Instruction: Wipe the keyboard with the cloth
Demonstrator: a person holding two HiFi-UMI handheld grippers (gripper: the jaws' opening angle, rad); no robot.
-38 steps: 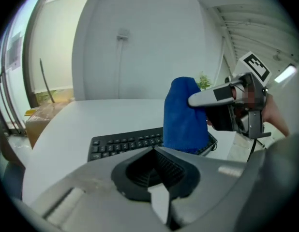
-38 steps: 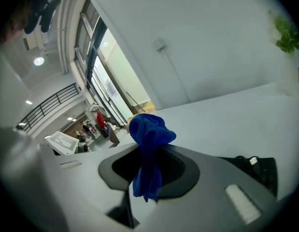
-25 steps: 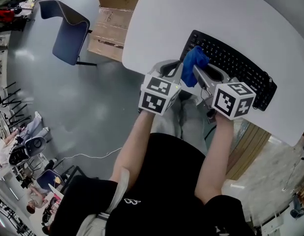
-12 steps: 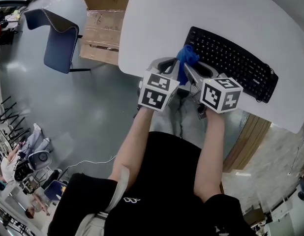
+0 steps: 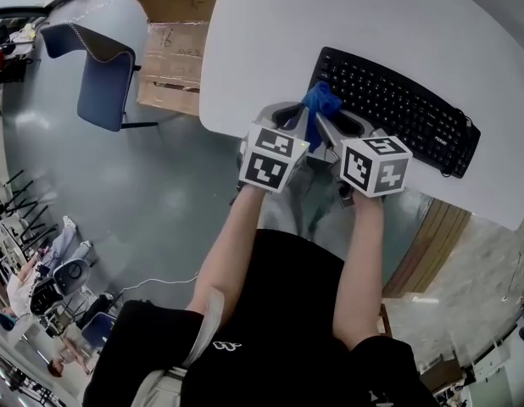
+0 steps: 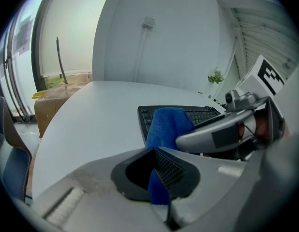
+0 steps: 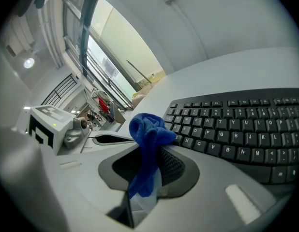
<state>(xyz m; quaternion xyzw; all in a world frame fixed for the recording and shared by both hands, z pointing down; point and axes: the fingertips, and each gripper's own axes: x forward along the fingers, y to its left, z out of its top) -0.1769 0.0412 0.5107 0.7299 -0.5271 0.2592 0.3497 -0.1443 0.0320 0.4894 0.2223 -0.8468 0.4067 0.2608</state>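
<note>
Black keyboard (image 5: 398,108) on white counter (image 5: 270,41), long axis running upper left to lower right in head view, key letters legible, blue cloth (image 5: 321,100) at its upper-left end, clamped by both left gripper (image 6: 156,178) and right gripper (image 7: 144,178)

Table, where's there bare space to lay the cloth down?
Bare table left of the keyboard, out to the edge by the cardboard boxes, and all beyond the keyboard. Crowded at the keyboard's near-left corner, where the left gripper and right gripper both clamp the cloth.

The keyboard (image 7: 246,124) keys bear white letters, including X, C, B.
</note>
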